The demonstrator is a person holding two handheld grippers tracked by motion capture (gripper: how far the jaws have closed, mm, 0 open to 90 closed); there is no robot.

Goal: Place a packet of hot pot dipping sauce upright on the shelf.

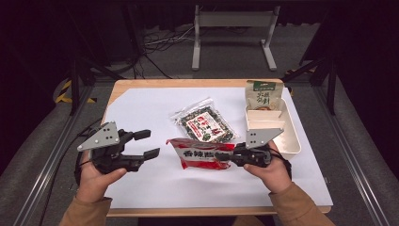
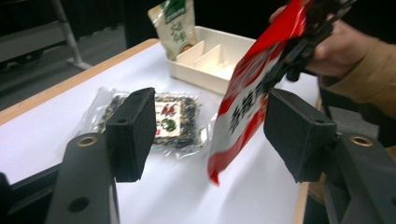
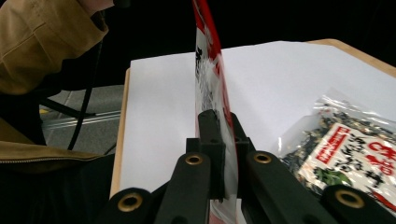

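Above white paper, right tool [image 1: 231, 157] clenched on glossy red pouch [image 1: 202, 154], left tool [image 1: 147, 144] released, jaws apart.

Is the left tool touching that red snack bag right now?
Apart. In the left gripper view, the left tool stands open, and the red bag hangs between its pads with white table visible on both sides. The right tool grips it.
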